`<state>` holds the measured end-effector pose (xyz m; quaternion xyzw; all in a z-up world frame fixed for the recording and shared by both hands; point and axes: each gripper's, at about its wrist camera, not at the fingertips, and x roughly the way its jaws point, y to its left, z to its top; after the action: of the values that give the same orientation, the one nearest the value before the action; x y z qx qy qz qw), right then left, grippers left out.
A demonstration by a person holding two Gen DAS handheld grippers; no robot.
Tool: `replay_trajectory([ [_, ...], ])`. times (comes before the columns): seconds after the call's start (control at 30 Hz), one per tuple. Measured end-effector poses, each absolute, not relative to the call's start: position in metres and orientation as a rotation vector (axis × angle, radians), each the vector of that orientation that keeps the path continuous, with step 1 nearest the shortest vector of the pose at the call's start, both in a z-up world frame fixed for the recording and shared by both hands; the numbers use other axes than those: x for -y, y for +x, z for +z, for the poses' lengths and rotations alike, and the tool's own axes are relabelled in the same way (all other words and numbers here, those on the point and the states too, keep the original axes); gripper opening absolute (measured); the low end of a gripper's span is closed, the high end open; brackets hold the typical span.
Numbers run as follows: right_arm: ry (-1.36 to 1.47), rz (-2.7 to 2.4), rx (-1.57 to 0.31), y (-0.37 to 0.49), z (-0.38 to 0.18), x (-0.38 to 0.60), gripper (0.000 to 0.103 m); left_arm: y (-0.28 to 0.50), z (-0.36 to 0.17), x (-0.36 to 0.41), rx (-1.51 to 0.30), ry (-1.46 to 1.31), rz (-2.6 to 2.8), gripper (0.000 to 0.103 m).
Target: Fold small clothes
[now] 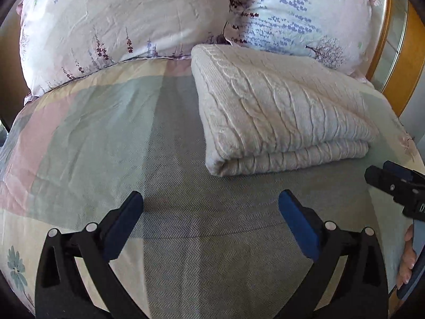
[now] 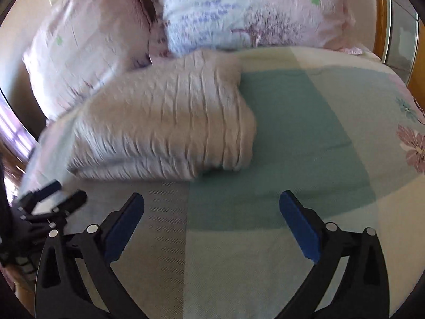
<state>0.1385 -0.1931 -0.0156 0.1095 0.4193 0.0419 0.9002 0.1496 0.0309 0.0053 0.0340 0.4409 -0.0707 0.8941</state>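
Sweater (image 1: pixel 279 106), a cream cable-knit piece, lies on the bed (image 1: pixel 87 133) just in front of the two floral pillows (image 1: pixel 119 18), already doubled into a thick, tidy rectangle with its rolled fold edge facing the cameras. Folding looks finished or nearly so, judging by the stacked layers. Both tools hang over the bedspread short of the knit, the left hand-held gripper (image 1: pixel 211 199) and the right hand-held gripper (image 2: pixel 211 199) spread wide and empty, so any next move would be a light squaring-up or setting the bundle aside.
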Motion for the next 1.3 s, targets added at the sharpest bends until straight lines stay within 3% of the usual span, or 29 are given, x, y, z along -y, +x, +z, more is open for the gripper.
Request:
replay_trajectory([
  [0.2, 0.028, 0.02, -0.897, 0.135, -0.021, 0.165, 0.102, 0.152, -0.001, -0.031, -0.944, 0.098, -0.124, 0.101],
  [1.3, 0.04, 0.019, -0.893, 0.135, -0.022, 0.166, 0.102, 0.151, -0.002, -0.031, -0.944, 0.099, -0.121, 0.101],
])
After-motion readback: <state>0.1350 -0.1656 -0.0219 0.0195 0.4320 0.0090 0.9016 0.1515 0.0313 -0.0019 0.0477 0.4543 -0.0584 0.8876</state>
